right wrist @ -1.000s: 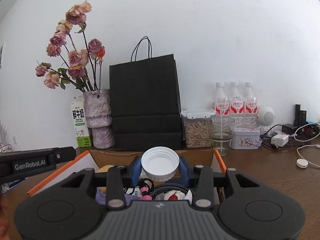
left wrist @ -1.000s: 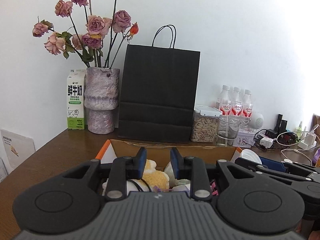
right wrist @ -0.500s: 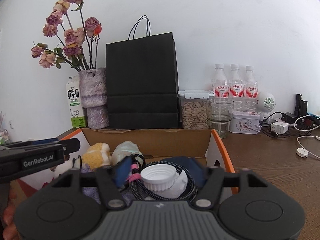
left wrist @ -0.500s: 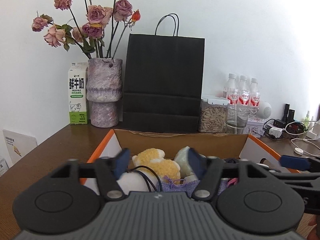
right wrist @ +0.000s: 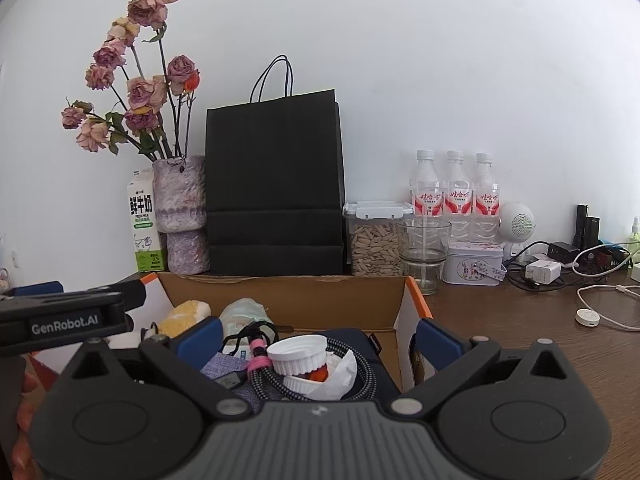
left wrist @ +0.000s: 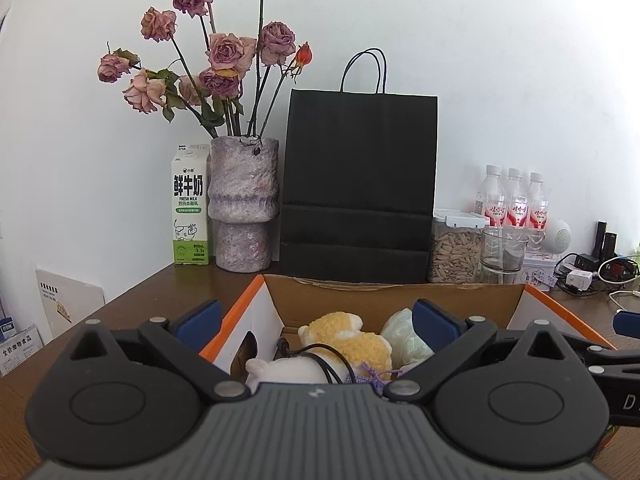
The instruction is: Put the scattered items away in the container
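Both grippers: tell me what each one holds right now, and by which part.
Nothing is held. The left gripper is opening, its fingers apart over the cardboard box; the right gripper is open above the white cup lying in the box.

Cardboard box (left wrist: pixel 400 300), seemingly fuzzy toy (left wrist: pixel 348 340), wood table (right wrist: pixel 560 344)

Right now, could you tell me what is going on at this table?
A person is tidying loose items into a cardboard box with a handheld gripper in each hand. The left gripper is opening over a plush toy lying in the box and holds nothing. The right gripper is open above a white jar, which rests on a coiled cable inside the box.
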The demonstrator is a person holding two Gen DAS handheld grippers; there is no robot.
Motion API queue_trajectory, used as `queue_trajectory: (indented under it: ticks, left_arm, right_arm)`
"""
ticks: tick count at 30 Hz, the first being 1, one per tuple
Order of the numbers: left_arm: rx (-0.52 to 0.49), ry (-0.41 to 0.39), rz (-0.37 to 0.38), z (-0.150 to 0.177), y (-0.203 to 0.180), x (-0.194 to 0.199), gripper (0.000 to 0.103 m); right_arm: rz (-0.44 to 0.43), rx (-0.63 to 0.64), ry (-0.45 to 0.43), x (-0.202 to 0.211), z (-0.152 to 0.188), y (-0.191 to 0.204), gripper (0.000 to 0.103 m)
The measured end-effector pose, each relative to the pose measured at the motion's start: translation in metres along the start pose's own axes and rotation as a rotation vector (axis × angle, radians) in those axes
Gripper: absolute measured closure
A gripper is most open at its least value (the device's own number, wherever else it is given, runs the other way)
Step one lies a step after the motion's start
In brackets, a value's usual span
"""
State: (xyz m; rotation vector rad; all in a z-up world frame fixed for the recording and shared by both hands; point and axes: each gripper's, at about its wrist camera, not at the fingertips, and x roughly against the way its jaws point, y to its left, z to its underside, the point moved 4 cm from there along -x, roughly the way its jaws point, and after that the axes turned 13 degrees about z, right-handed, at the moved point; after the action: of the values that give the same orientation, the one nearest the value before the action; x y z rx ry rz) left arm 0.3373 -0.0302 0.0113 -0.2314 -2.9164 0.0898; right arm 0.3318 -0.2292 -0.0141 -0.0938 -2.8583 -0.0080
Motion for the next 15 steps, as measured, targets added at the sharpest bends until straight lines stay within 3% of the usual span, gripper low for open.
queue_trajectory:
  ticks: [10,15]
  left_arm:
    - [-0.053,-0.010,0.025,0.012,-0.012,0.018,0.000]
    - [-0.067,0.005,0.003,0.021,-0.006,0.043,0.000]
  right_arm:
    - [-0.017,0.029,-0.023,0.015,0.005,0.004,0.000]
    - [-0.023,0.074,-0.028,0.035,0.016,0.009,0.000]
